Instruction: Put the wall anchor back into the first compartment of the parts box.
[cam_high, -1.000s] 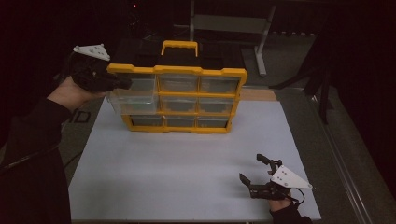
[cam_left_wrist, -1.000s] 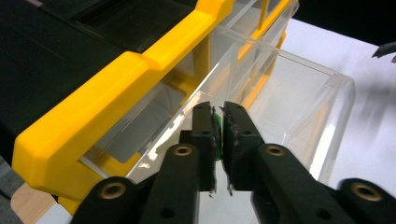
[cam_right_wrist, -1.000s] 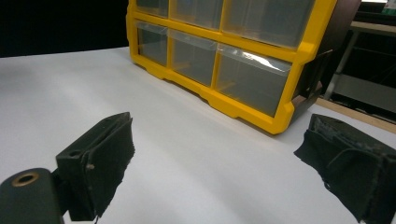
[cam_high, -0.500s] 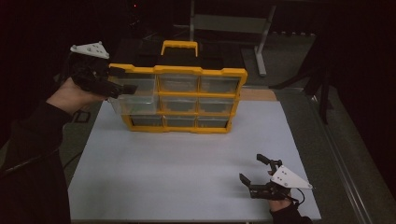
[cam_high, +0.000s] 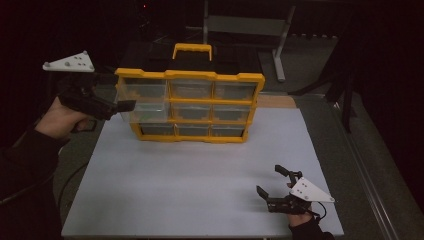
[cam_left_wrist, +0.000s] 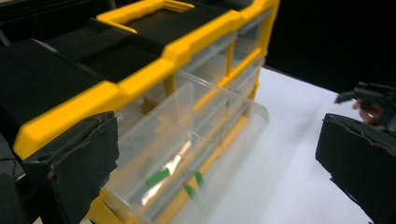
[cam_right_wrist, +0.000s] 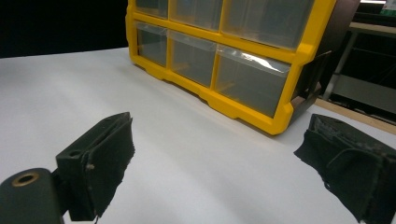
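White table mat (cam_high: 190, 185) carries a yellow-framed parts organiser (cam_high: 191, 106) standing upright at the far middle, yellow carry handle (cam_high: 192, 48) on top, three rows of three clear drawers. Middle-row left drawer (cam_high: 141, 111) is pulled out partway toward you, past the frame's front edge; the others look flush. Your left gripper (cam_high: 120, 96) sits at the organiser's left front corner, jaws spread wide, gripping nothing. In the left gripper view the drawer (cam_left_wrist: 187, 154) lies between and below the pads (cam_left_wrist: 77, 172), and a few small green-tipped parts (cam_left_wrist: 158, 177) lie in the bottom, blurred, can't say what they are. Step in hand reads as working that drawer, opening further or reaching its contents; which one I can't tell. Do it well: bring the jaws square to the drawer's front lip, not angled across the corner, and close on the lip only, since clear thin plastic will likely flex or slip under a skewed pinch. Pull straight out along the drawer's run; a sideways tug could bind it or drag the whole organiser, which is standing tall and may tip forward. Stop short of the full travel so the drawer doesn't drop and spill the parts. Your right gripper (cam_high: 274, 181) rests on the mat near the front right, well apart from the organiser, jaws also spread and empty; consider bringing it up to steady the frame.
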